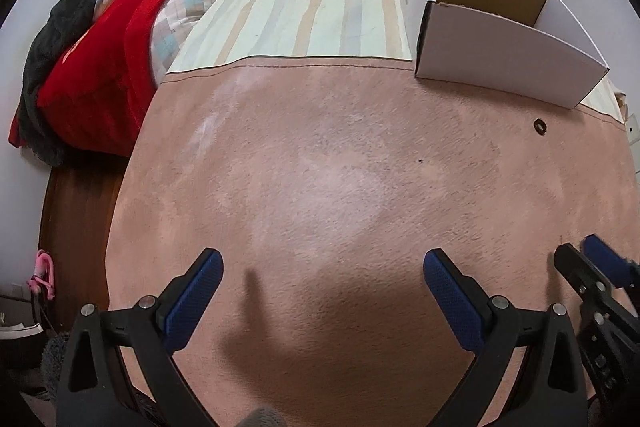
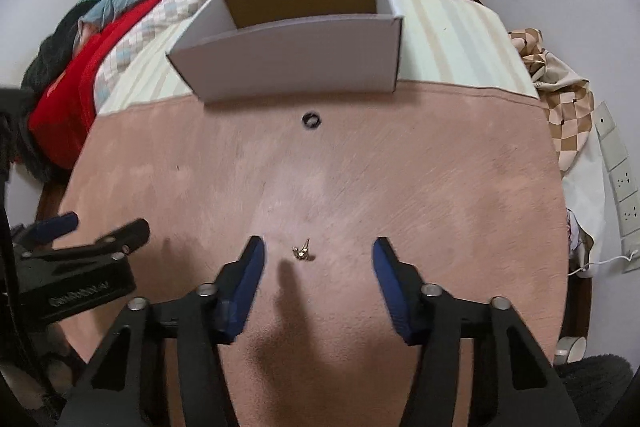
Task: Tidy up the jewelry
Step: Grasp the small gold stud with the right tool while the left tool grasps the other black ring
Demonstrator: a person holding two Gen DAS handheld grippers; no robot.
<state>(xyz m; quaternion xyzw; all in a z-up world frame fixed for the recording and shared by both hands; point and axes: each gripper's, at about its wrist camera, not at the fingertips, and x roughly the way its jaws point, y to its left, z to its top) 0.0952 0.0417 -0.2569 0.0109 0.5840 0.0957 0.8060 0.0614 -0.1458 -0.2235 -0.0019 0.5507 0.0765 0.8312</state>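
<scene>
Pink, fuzzy cloth [image 2: 400, 187] covers a striped table beside a rumpled bed [image 1: 120, 27], with a white cardboard box [image 2: 296, 63] far, a dark ring [image 2: 311, 120] just before it, and a small gold earring [image 2: 301, 251] lying between the right gripper's [image 2: 318, 251] spread blue-padded fingers, while the left gripper [image 1: 322, 263] gapes empty.
</scene>
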